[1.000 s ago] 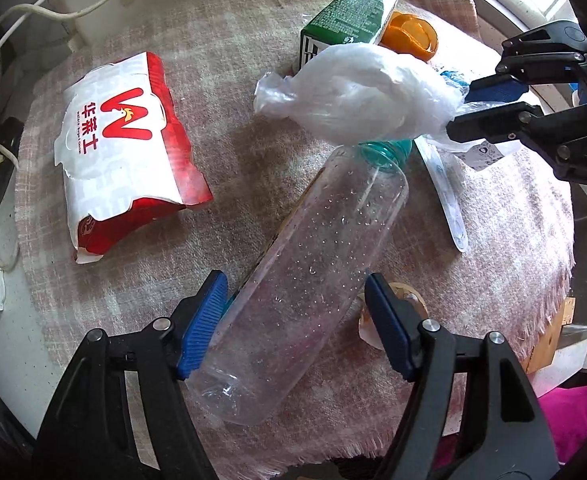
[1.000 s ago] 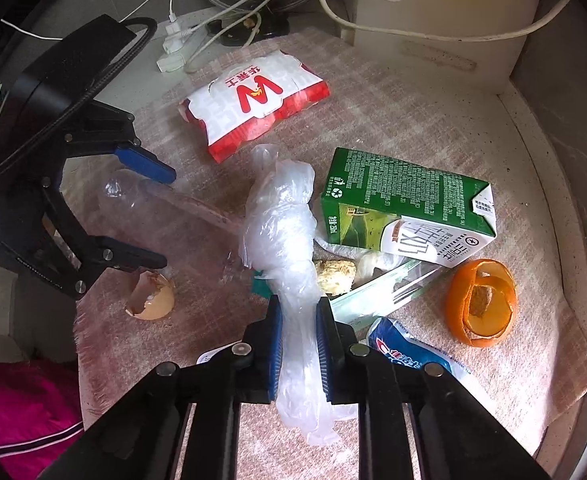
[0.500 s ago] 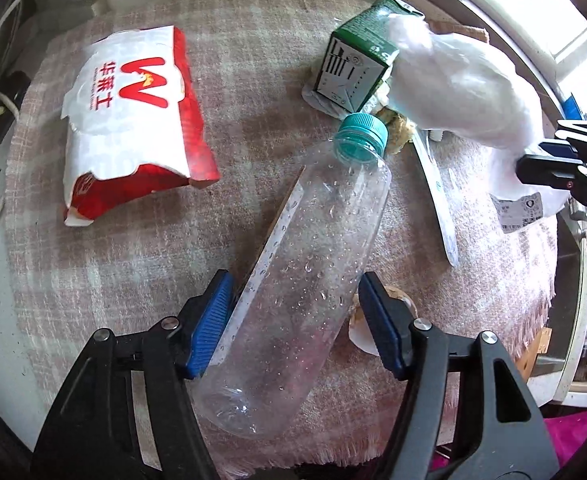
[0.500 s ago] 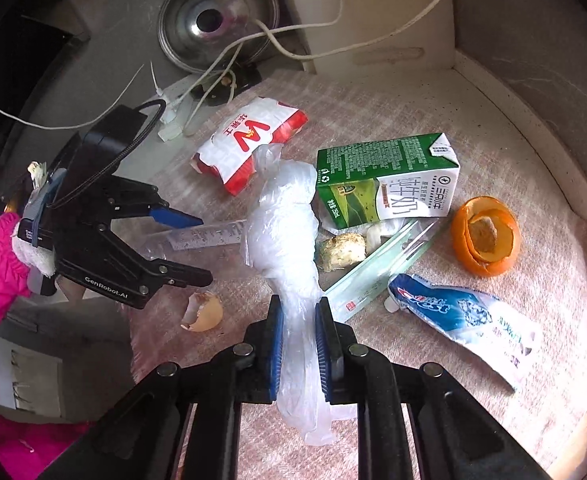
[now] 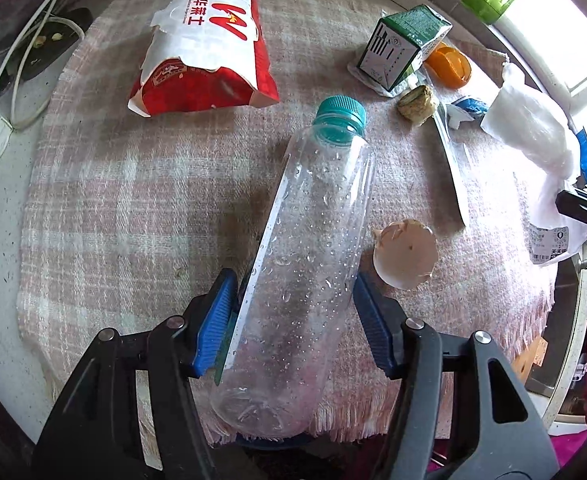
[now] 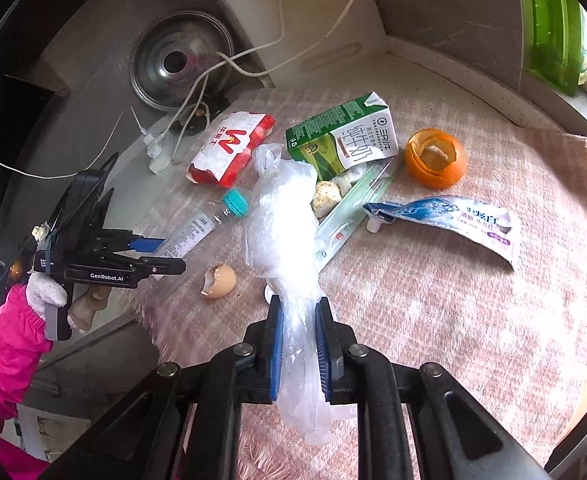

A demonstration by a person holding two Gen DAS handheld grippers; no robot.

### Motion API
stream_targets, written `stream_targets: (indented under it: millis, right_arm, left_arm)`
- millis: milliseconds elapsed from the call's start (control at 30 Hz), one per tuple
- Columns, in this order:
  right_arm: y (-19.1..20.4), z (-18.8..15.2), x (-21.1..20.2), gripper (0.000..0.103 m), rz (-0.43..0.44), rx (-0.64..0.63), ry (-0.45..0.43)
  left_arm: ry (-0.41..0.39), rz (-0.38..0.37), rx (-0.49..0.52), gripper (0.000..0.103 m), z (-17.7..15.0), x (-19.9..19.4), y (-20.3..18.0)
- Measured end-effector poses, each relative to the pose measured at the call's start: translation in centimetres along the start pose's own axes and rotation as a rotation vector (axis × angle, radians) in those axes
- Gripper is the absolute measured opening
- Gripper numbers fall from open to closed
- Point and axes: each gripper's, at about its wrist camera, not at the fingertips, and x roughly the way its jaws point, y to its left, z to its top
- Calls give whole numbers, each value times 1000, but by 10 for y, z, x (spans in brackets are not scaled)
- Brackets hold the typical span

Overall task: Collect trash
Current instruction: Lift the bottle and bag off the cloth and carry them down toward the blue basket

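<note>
My left tongs (image 5: 293, 320) were closing round the bottle (image 5: 305, 264), which lay near the cloth's (image 5: 113, 200) fringed edge so I could straddle it, while my right tongs (image 6: 298, 344) were clamped on the bag (image 6: 281, 220) to carry it.

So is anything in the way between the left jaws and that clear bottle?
Nothing visible. The clear bottle already lies between the left gripper jaws, which are closing on it. The eggshell sits just outside the right-hand jaw, beside the bottle, not between.
</note>
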Motion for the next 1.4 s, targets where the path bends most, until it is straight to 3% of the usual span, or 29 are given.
stream_targets:
  millis: [167,467,833,1067,1400]
  right_arm:
    - [3,-9,-9,13,4,12,-24]
    - [13,-20,-25,13,18,38,-50]
    - [49,-64,-29,13,31,120,-51]
    - [93,-97,-23,13,37,149,-34]
    - [159,-149,-2,13,57,181,25]
  left_arm:
    - [-9,36,3,60,7,15,-23]
    - [-115,-18,-120,58,-15,-9,-24]
    - [-175,-49,-170,56,-89,-50,0]
    - [-207,-72,-131,56,-144,-87,15]
    - [-198,-120,-107,55,-205,-104,29]
